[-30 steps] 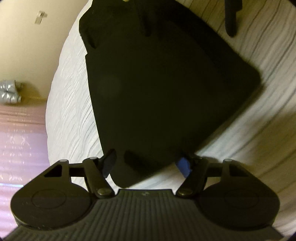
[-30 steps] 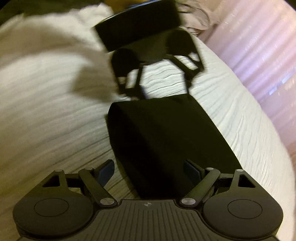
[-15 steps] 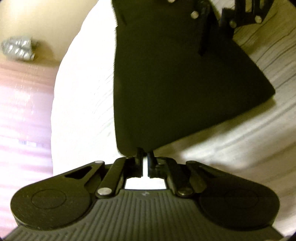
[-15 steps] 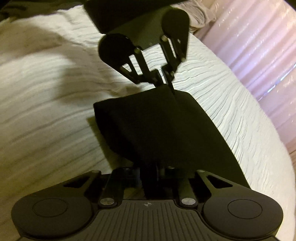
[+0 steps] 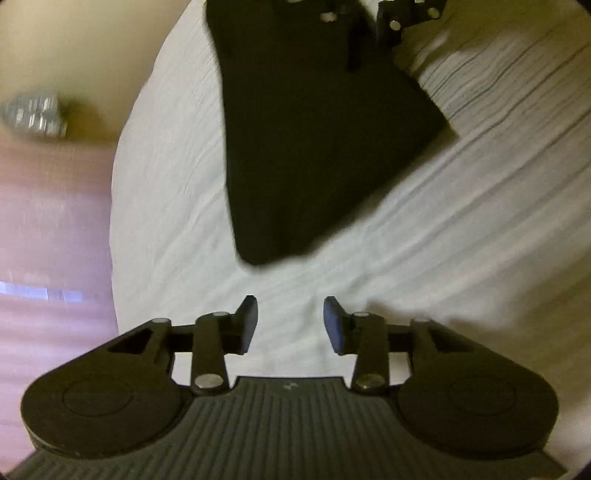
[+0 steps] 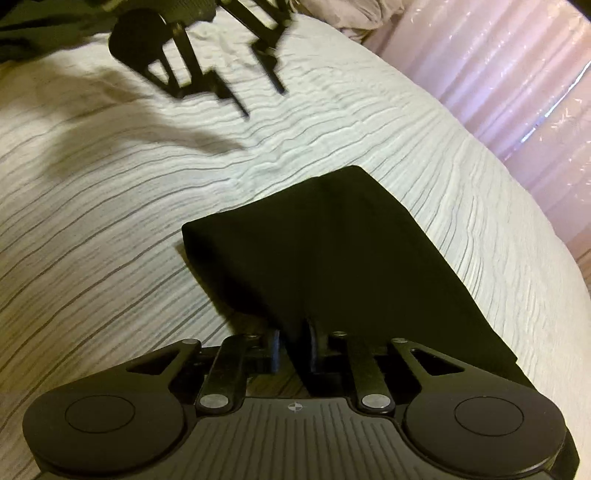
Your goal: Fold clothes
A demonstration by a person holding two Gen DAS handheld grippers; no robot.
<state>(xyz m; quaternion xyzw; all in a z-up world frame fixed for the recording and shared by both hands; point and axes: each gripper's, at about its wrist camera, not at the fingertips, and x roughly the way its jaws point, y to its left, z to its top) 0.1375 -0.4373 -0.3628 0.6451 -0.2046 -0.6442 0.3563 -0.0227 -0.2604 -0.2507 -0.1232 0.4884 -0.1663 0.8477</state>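
A black folded garment point(image 5: 314, 129) lies on the white ribbed bedspread point(image 5: 424, 277). My left gripper point(image 5: 290, 321) is open and empty, hovering over bare bedspread a short way back from the garment's near corner. In the right wrist view the same garment point(image 6: 332, 251) runs away from my right gripper point(image 6: 295, 347), which is shut on its near edge, the cloth draped over the fingers. The left gripper point(image 6: 262, 99) shows blurred at the top of that view, open above the bedspread point(image 6: 110, 203). The right gripper's linkages point(image 5: 399, 18) peek in beyond the garment's far end.
Pink curtains point(image 6: 517, 74) hang past the bed's right edge, and the same pink surface point(image 5: 48, 240) lies past the edge in the left view. Crumpled pale fabric point(image 6: 351, 18) and a dark item point(image 6: 37, 33) sit at the far end. A silvery object point(image 5: 33, 114) rests below the bed.
My left gripper closed on the garment's corner, then let go, opened and pulled back. My right gripper closed on the opposite edge and stays shut. The garment now lies flatter.
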